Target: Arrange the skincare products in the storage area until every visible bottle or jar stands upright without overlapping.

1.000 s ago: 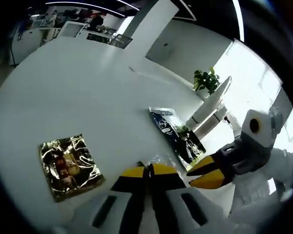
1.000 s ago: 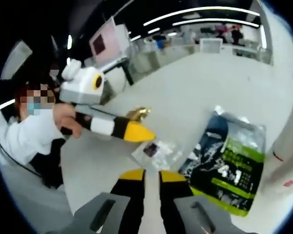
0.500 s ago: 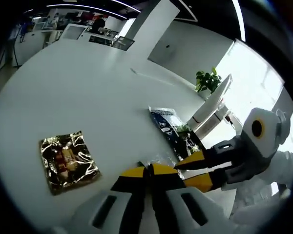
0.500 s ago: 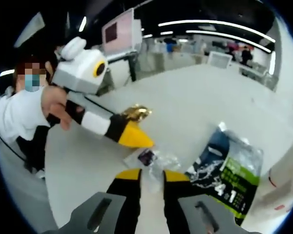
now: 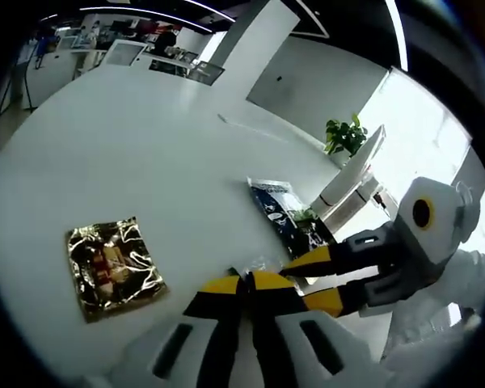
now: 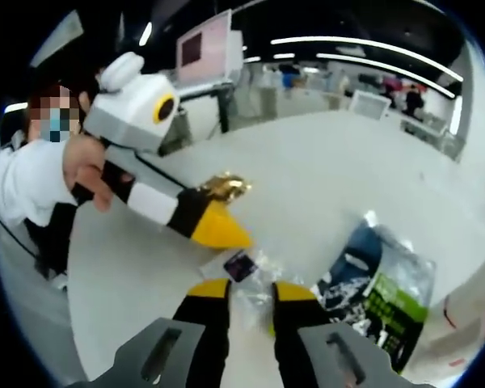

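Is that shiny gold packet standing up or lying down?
Lying flat. The gold packet rests face-up on the white table, its whole crinkled front showing.

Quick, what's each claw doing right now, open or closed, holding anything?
Left claw: closed, tips together, with nothing visibly held.
Right claw: open, its jaws on either side of the clear packet on the white table, not clamped.

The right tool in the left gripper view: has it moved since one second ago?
Yes. The right tool has moved leftward, toward the clear packet, its tips now overlapping the dark pouch.

Open-plan office, desks [image 5: 61, 61], monitor [image 6: 206, 52], ceiling strip lights [image 6: 364, 44]
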A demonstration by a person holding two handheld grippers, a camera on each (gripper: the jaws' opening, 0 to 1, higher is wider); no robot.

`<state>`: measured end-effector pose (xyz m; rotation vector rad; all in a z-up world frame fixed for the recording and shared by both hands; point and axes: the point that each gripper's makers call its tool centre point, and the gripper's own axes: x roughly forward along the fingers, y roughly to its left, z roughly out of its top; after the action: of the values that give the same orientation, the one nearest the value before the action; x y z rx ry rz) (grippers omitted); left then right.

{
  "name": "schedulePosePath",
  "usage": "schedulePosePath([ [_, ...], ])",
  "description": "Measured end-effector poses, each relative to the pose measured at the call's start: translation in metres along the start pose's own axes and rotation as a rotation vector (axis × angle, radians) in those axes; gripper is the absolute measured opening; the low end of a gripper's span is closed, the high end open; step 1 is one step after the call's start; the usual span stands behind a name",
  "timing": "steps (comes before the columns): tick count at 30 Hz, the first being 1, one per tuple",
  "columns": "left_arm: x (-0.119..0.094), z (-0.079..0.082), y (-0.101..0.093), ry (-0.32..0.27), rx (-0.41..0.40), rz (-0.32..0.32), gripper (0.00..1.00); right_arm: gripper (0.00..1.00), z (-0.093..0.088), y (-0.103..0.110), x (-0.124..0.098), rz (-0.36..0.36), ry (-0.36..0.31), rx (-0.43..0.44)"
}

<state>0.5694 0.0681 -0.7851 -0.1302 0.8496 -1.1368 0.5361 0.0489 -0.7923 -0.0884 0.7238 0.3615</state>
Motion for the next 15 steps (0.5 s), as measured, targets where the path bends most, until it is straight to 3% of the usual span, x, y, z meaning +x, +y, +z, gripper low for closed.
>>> schedulePosePath([
  [8, -0.008, 0.005, 0.008, -0.02, 0.018, 0.034, 0.0, 0.16, -0.001, 0.003, -0.001, 0.034, 0.006, 0.003],
  [15, -0.024, 0.0, 0.006, 0.006, 0.124, 0.053, 0.03, 0.18, -0.001, 0.004, -0.001, 0.033, 0.013, -0.006],
])
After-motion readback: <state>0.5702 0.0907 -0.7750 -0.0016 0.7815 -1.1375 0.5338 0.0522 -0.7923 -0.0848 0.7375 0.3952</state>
